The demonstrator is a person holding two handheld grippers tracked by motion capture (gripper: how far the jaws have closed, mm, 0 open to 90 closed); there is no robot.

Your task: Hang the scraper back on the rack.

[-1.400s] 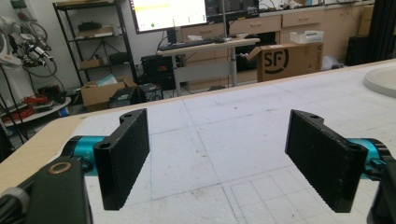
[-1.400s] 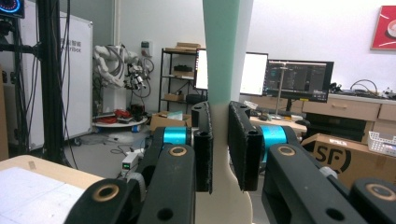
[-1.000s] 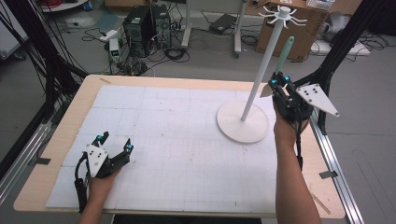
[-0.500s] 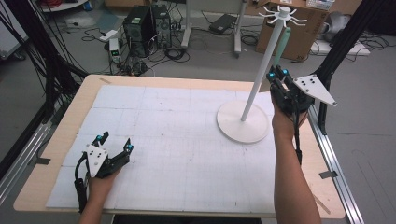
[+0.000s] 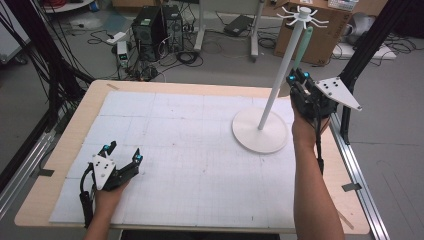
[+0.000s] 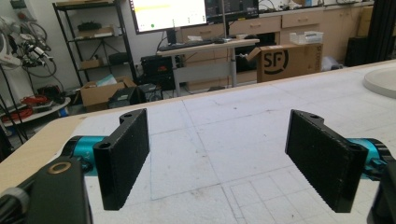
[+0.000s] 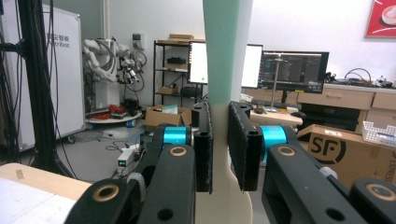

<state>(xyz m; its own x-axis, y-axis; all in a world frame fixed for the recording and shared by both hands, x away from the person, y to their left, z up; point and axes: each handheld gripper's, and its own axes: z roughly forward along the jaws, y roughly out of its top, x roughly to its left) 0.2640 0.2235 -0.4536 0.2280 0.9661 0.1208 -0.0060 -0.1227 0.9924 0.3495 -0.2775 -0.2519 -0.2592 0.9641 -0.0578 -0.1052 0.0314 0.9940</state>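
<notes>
- right gripper (image 5: 299, 78), at 2 o'clock on the tabletop (image 5: 65, 150), clenched on flat, smooth mint-green utensil handle (image 7: 227, 51)
- beside slim white pole stand (image 5: 277, 85) with round base
- left gripper (image 5: 121, 153), at 8 o'clock, released, rough black pads (image 6: 125, 154) wide apart

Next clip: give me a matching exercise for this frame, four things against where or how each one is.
Things:
1. left tongs
2. right tongs
3. white stand
4. mint-green utensil

States:
A. upright, gripped near its lower end
B. open, low over the mat
C. standing on the table's right side
D. shut on a handle

Pairs: 1-B, 2-D, 3-C, 4-A
</notes>
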